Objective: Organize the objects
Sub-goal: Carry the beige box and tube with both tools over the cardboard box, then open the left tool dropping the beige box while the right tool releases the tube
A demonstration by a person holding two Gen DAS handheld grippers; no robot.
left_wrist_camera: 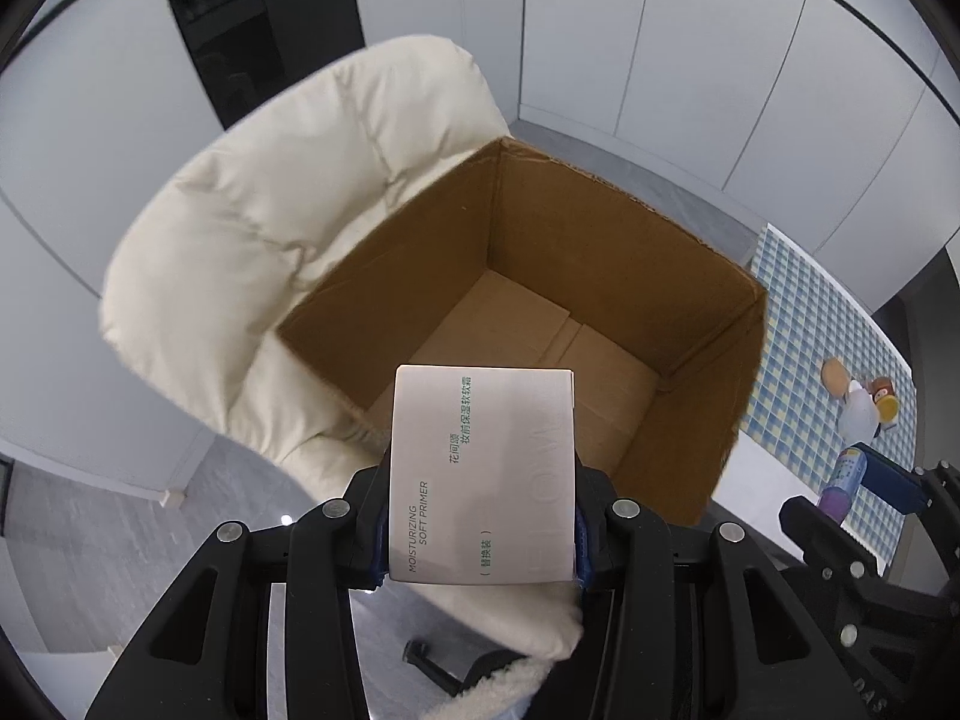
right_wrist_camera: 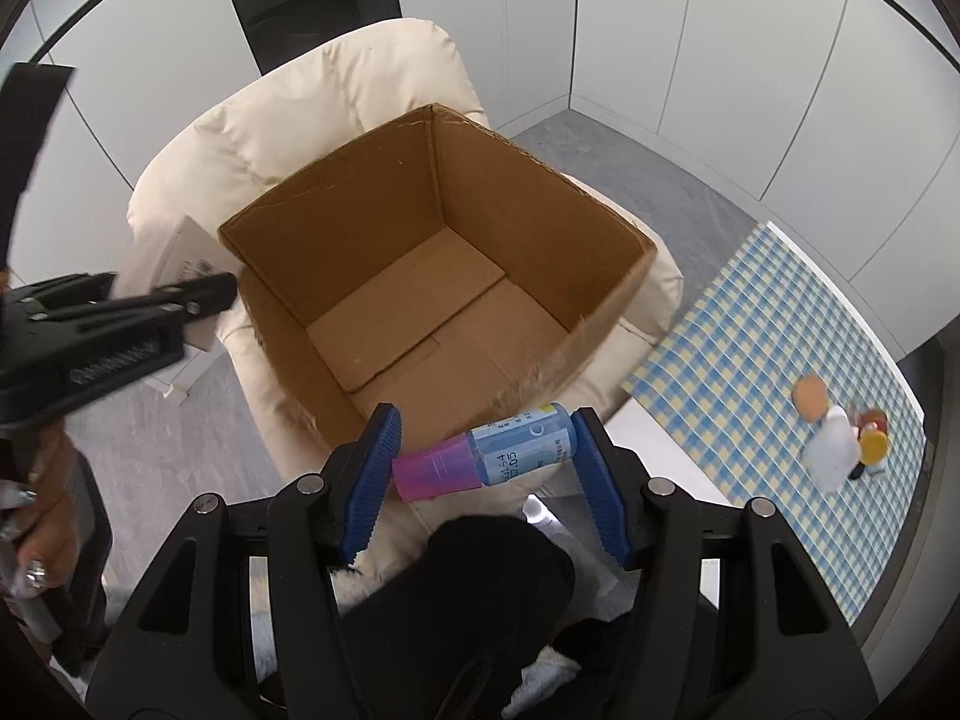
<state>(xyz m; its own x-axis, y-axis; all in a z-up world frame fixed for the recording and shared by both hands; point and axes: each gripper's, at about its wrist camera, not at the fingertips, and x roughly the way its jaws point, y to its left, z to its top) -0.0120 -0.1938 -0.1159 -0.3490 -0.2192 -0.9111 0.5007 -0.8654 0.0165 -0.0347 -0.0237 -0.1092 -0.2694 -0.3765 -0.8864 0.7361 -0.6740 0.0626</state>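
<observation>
Left claw (left_wrist_camera: pixel 483 531) was pinching a flat primer carton (left_wrist_camera: pixel 482 474) at the bottom middle of its frame, over the near edge of the box (left_wrist_camera: pixel 600 228). Right claw (right_wrist_camera: pixel 483 462) had a blue bottle (right_wrist_camera: pixel 480 459) with a pink cap clamped sideways between its pads, also right at the near rim. The box looked empty, so I'd say nothing was packed yet. More bits (right_wrist_camera: pixel 840 438) sat on the checked cloth (right_wrist_camera: pixel 750 324) at the right. Only the right view showed the hand (right_wrist_camera: pixel 42 516) at lower left.
</observation>
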